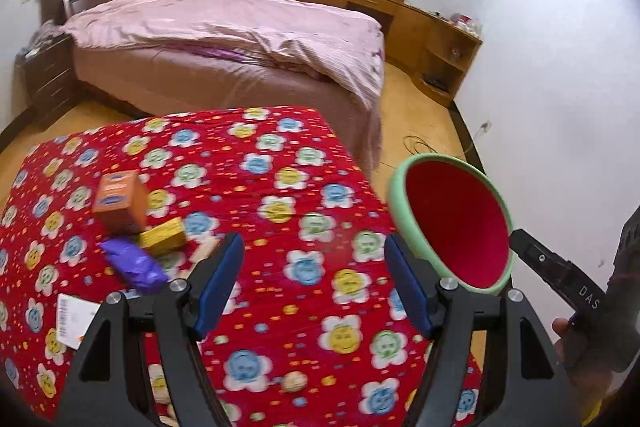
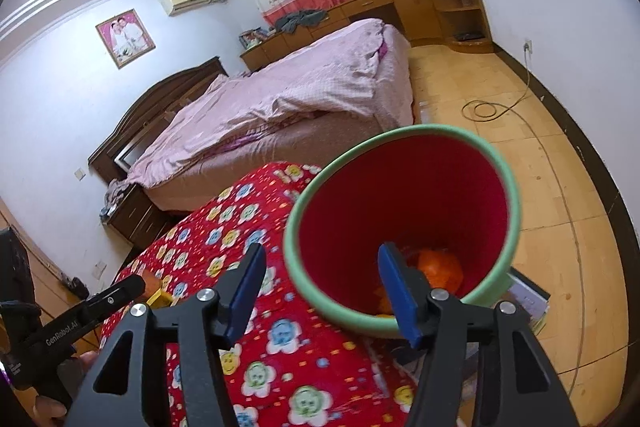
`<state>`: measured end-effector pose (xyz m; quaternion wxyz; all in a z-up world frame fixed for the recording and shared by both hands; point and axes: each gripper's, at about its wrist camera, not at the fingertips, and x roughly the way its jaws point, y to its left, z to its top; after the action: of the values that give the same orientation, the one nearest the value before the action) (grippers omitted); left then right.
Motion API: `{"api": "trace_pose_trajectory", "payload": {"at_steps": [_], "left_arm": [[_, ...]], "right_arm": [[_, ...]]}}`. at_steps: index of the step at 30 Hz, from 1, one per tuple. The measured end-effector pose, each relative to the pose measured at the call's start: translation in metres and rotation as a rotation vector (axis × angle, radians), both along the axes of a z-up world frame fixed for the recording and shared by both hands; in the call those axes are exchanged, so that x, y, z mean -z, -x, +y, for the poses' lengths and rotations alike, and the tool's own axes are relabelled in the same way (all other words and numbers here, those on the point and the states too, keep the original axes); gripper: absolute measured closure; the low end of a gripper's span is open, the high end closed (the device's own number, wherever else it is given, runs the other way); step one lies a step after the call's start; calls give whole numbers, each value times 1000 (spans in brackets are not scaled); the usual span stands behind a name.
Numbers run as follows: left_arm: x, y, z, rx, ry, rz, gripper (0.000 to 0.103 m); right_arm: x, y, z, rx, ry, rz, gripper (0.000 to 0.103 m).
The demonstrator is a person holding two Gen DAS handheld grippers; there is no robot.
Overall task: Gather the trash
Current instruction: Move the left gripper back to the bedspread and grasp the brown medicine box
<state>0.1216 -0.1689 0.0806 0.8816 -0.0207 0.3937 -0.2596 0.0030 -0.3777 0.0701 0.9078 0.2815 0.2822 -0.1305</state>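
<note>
Trash bin [image 2: 404, 223] beside flowered table [image 1: 280, 211], both grippers [image 1: 314, 279] [image 2: 320, 285] spread, empty.

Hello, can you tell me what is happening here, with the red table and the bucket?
A person holds a gripper in each hand and is collecting trash. Both the left gripper and the right gripper are open and empty. The red bin with a green rim stands beside the table; something orange already lies inside. Still on the flowered cloth: an orange box, a yellow box and a purple wrapper.
</note>
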Motion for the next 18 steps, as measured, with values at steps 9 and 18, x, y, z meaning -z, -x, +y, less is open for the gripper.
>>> {"api": "trace_pose_trajectory", "payload": {"at_steps": [9,18], "left_arm": [[2,-22,59,-116,-23,-14,31],[11,-54,108,-235,-45,-15,31]], "right_arm": [[-1,-29,41,-70,10,11,40],[10,-60,67,-124,4,52,39]]}}
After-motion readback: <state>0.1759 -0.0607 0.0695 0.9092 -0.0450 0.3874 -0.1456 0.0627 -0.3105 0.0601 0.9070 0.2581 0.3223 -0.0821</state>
